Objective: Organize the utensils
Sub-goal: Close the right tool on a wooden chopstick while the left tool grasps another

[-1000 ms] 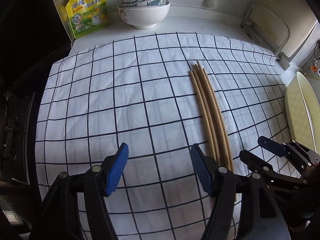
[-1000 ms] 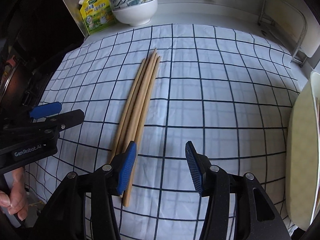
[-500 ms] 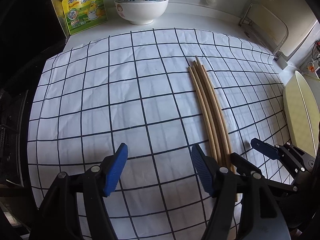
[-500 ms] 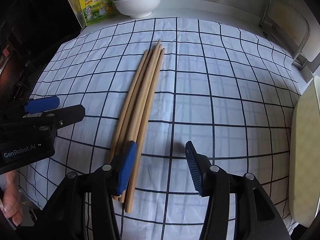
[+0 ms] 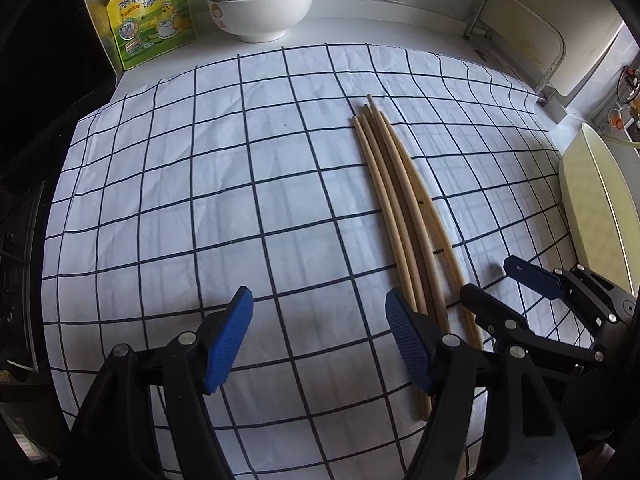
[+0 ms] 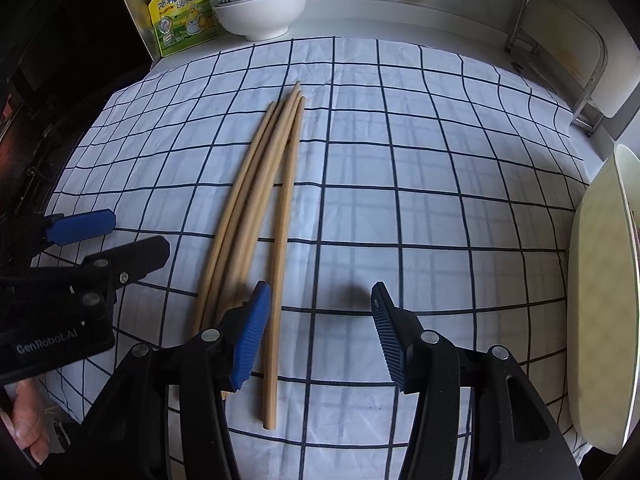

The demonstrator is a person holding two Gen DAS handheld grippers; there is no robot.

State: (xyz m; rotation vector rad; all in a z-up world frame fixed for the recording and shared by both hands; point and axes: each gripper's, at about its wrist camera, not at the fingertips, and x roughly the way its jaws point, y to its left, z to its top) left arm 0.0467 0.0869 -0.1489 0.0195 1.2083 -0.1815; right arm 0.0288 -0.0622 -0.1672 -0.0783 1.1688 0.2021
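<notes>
Four wooden chopsticks lie side by side on a white cloth with a dark grid, tips converging toward the far side and butt ends fanning slightly toward the near edge. In the right wrist view the rightmost stick is parted from the other three along its near half.

The left gripper stands with its jaws apart over bare cloth, nothing between the blue pads; its right finger hides the near ends of the left-hand chopsticks, so whether it touches them cannot be told. The right gripper also has its jaws apart. Its left finger covers the near ends of three sticks, while the rightmost stick runs just inside that pad, in the gap; contact cannot be made out, and the far pad is clear of it.

At the far edge stand a yellow-green seasoning pouch and stacked bowls, the upper patterned ones cut off by the frame. A pale plate at the right is seen edge-on and only in part. A folding wire rack at the far right is indistinct. The left margin is dark and unreadable; part of a hand shows at the lower left of the right wrist view.
</notes>
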